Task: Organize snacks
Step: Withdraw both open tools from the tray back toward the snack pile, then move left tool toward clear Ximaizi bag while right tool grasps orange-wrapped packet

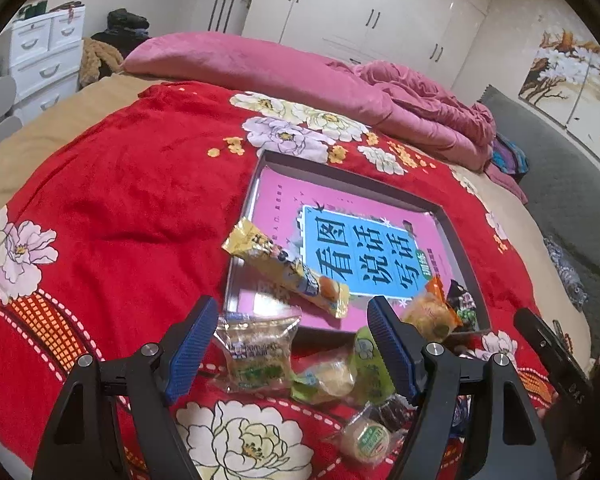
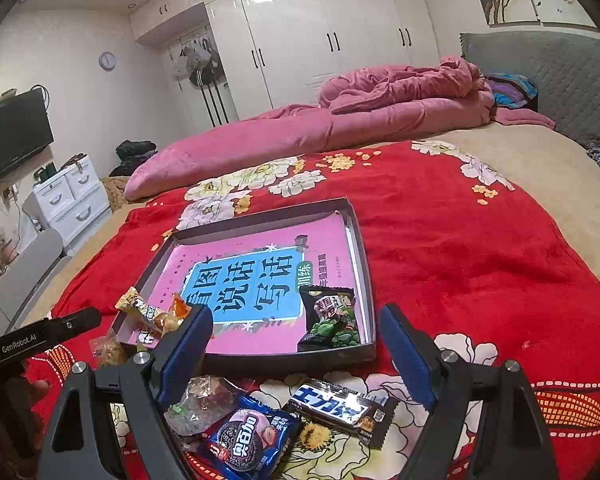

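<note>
A shallow grey box (image 1: 456, 248) (image 2: 366, 272) with a pink book inside lies on the red floral blanket. A long yellow snack bar (image 1: 288, 270) (image 2: 144, 308) rests tilted over its near left rim. An orange-wrapped pastry (image 1: 430, 314) and a black and green packet (image 1: 466, 306) (image 2: 332, 318) lie in the box. My left gripper (image 1: 292, 344) is open above a clear cracker pack (image 1: 258, 354) and a green pastry pack (image 1: 340, 372). My right gripper (image 2: 296, 344) is open above a blue Oreo pack (image 2: 248, 442), a black chocolate bar (image 2: 344, 406) and a clear wrapped snack (image 2: 204, 400).
A round wrapped cake (image 1: 366, 436) and a dark wrapped snack (image 1: 392, 410) lie near my left gripper. A pink quilt (image 1: 340, 88) (image 2: 340, 120) is bunched at the far side of the bed. White drawers (image 2: 70, 198) and wardrobes stand beyond.
</note>
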